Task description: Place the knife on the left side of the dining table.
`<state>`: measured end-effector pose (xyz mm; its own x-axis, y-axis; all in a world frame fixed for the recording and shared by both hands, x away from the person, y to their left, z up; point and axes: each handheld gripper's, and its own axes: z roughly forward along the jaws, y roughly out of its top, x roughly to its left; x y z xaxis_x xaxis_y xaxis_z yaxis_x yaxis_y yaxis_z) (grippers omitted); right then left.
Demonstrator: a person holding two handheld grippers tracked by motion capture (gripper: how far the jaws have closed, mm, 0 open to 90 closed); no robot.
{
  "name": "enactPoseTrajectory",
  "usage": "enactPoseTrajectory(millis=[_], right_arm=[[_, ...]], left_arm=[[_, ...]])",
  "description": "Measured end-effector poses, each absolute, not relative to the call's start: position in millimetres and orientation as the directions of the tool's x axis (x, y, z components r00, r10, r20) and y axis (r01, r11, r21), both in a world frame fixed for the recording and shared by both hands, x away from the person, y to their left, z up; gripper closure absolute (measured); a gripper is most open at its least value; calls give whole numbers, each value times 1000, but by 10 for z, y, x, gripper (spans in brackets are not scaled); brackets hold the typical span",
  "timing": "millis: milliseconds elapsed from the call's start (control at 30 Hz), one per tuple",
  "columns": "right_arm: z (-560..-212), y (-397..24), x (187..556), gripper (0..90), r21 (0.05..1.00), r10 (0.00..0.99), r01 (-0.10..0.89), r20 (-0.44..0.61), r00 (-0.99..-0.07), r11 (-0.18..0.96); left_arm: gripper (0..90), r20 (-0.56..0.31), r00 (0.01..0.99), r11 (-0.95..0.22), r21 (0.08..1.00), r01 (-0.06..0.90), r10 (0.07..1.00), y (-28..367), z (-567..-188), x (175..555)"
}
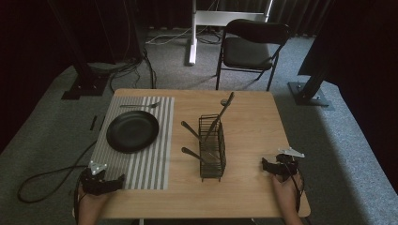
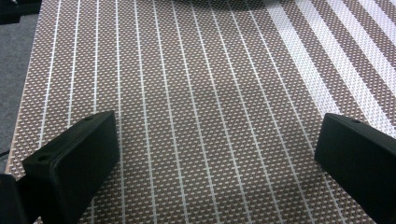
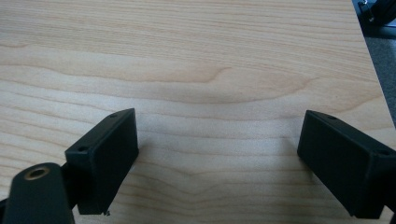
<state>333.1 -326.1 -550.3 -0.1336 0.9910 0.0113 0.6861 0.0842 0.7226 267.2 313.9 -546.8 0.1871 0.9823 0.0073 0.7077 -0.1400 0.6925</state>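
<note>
Dark curtains and grey carpet ring a wooden table (image 1: 253, 117), with a folding chair (image 1: 251, 47) behind it. On the near left edge the left gripper (image 1: 109, 183) rests with its jaws spread wide and nothing between them; in the left gripper view those jaws frame bare striped mat (image 2: 201, 93). The right gripper (image 1: 272, 167) sits at the near right of the table, likewise released and empty, and the right gripper view shows plain wood grain between its jaws.

Outward from the left gripper, the mat carries a black plate (image 1: 132, 131) in its far half, and a spoon (image 1: 140, 106) lies across the mat just beyond the plate. Between the two grippers stands a wire caddy (image 1: 212, 147) near the middle of the table. Several pieces of cutlery (image 1: 220, 115) are in it: one long handle leans up and out toward the far side, and two handles (image 1: 192, 154) poke out through the left wall.

Judging by this layout, the work is laying a place setting, and it looks barely begun: the plate and one spoon are placed, the rest of the cutlery waits in the caddy, and neither gripper is reaching yet.
</note>
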Motion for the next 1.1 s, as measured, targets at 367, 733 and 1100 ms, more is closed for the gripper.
enactPoseTrajectory(millis=[367, 733, 1100], right_arm=[[-5502, -3260, 3331, 115, 722, 991, 686, 11, -133, 84], [-5502, -3260, 3330, 115, 723, 991, 686, 12, -133, 84], [-5503, -3255, 3326, 116, 722, 992, 687, 12, -127, 79]], left_arm=[[1, 6, 187, -139, 693, 707, 982, 3141, -5469, 2672], [43, 12, 186, -142, 694, 705, 982, 3142, -5454, 2650], [43, 34, 225, -187, 686, 704, 974, 3031, -5369, 2628]])
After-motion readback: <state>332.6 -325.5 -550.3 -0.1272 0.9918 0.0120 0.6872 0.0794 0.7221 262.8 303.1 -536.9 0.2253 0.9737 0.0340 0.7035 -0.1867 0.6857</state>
